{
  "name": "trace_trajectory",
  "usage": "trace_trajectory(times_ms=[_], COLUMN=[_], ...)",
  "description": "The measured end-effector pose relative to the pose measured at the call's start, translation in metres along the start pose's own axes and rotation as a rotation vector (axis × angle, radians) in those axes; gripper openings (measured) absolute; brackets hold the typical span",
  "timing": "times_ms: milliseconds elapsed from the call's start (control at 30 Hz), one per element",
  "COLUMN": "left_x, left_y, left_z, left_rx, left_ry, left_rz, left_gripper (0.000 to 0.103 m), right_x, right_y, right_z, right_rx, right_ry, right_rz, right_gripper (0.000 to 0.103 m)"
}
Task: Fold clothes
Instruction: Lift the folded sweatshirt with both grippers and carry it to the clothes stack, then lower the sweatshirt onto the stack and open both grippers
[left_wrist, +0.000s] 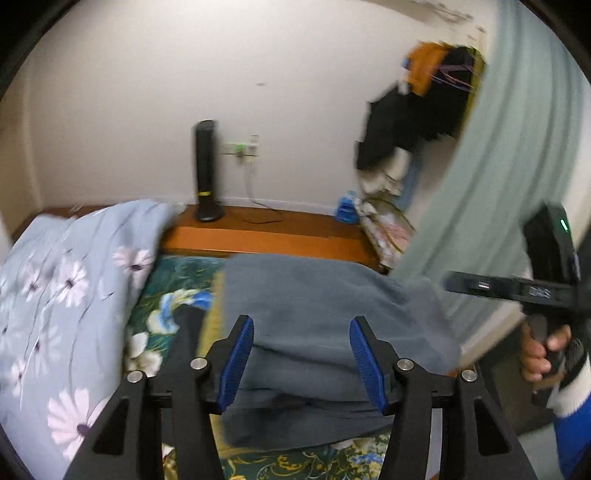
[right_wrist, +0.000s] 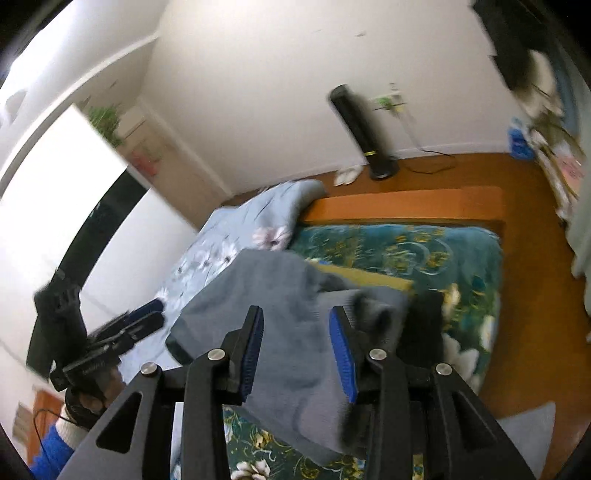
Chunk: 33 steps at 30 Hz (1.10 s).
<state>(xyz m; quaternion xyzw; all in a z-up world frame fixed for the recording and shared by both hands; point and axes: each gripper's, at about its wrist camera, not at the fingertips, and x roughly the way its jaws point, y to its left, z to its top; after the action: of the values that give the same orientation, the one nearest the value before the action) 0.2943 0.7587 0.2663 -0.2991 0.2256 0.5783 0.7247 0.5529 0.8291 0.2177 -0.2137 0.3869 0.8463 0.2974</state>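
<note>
**Bedroom, bed surface: grey garment below both claws**

Floral bedspread (right_wrist: 424, 251) carries grey garment (right_wrist: 288, 350), partly folded. Left claw (left_wrist: 301, 363) spread wide, empty, garment directly ahead. Right claw (right_wrist: 297, 350) equally parted, empty, above garment's near edge. Long axis appears left-to-right in left view; both equally near.

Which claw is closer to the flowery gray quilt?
Left. The left gripper hangs right by the quilt; the right gripper is over the gray garment, farther away.

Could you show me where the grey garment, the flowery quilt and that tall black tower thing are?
grey garment (left_wrist: 314, 295): left wrist view, middle of its folded top.
flowery quilt (left_wrist: 62, 280): left wrist view, bunched middle.
black tower (left_wrist: 205, 166): left wrist view, mid-column.
</note>
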Motion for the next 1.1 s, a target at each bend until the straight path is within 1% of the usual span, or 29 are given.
trace_trajectory(times_ms=[67, 133, 167, 267, 367, 467, 500, 567, 600, 633, 667, 700, 733, 767, 833, 900, 933, 1000, 1100], left_x=[0.016, 0.03, 0.032, 0.035, 0.029, 0.016, 0.011, -0.001, -0.009, -0.015, -0.023, -0.031, -0.037, -0.042, -0.049, -0.056, -0.059, -0.063, -0.065], left_y=[0.0, 0.008, 0.011, 0.019, 0.013, 0.007, 0.005, 0.001, -0.001, -0.002, -0.003, -0.004, -0.004, -0.004, -0.006, -0.009, -0.012, -0.015, -0.016], left_z=[-0.007, -0.017, -0.02, -0.029, -0.027, -0.024, -0.025, -0.029, -0.033, -0.038, -0.047, -0.057, -0.067, -0.077, -0.095, -0.12, -0.133, -0.158, -0.19], left_rx=[-0.008, -0.039, -0.058, -0.119, -0.14, -0.166, -0.167, -0.166, -0.164, -0.167, -0.174, -0.183, -0.186, -0.187, -0.187, -0.2, -0.218, -0.261, -0.338], left_ry=[0.041, 0.069, 0.07, 0.068, 0.074, 0.063, 0.06, 0.049, 0.041, 0.032, 0.022, 0.011, 0.006, 0.003, 0.0, -0.021, -0.04, -0.072, -0.093], left_rz=[0.004, 0.011, 0.006, -0.018, -0.022, -0.013, -0.004, 0.021, 0.036, 0.039, 0.026, 0.007, 0.006, 0.011, 0.04, 0.102, 0.132, 0.177, 0.213], left_gripper=[0.058, 0.058, 0.058, 0.058, 0.058, 0.059, 0.06, 0.066, 0.068, 0.072, 0.075, 0.077, 0.082, 0.086, 0.089, 0.096, 0.101, 0.103, 0.103], right_x=[0.014, 0.026, 0.032, 0.037, 0.03, 0.01, 0.002, -0.013, -0.022, -0.03, -0.038, -0.046, -0.049, -0.05, -0.051, -0.049, -0.048, -0.044, -0.031], right_y=[0.0, -0.011, -0.018, -0.03, -0.023, -0.007, -0.001, 0.013, 0.021, 0.029, 0.037, 0.045, 0.051, 0.056, 0.064, 0.069, 0.069, 0.069, 0.072], right_z=[-0.004, -0.011, -0.015, -0.022, -0.023, -0.024, -0.024, -0.027, -0.03, -0.036, -0.044, -0.056, -0.068, -0.081, -0.11, -0.132, -0.146, -0.178, -0.211], right_rx=[-0.03, -0.012, 0.008, 0.063, 0.055, 0.023, 0.012, -0.019, -0.041, -0.058, -0.075, -0.089, -0.102, -0.112, -0.124, -0.102, -0.083, -0.044, 0.005], right_ry=[0.017, 0.038, 0.051, 0.058, 0.049, 0.023, 0.014, -0.014, -0.035, -0.054, -0.073, -0.09, -0.094, -0.095, -0.098, -0.109, -0.122, -0.165, -0.172], right_rz=[-0.046, -0.082, -0.085, -0.051, -0.055, -0.083, -0.093, -0.106, -0.108, -0.111, -0.114, -0.113, -0.106, -0.101, -0.104, -0.106, -0.101, -0.079, -0.12], right_gripper=[0.038, 0.038, 0.038, 0.038, 0.038, 0.038, 0.038, 0.04, 0.043, 0.053, 0.063, 0.067, 0.072, 0.072, 0.073, 0.087, 0.096, 0.098, 0.102])
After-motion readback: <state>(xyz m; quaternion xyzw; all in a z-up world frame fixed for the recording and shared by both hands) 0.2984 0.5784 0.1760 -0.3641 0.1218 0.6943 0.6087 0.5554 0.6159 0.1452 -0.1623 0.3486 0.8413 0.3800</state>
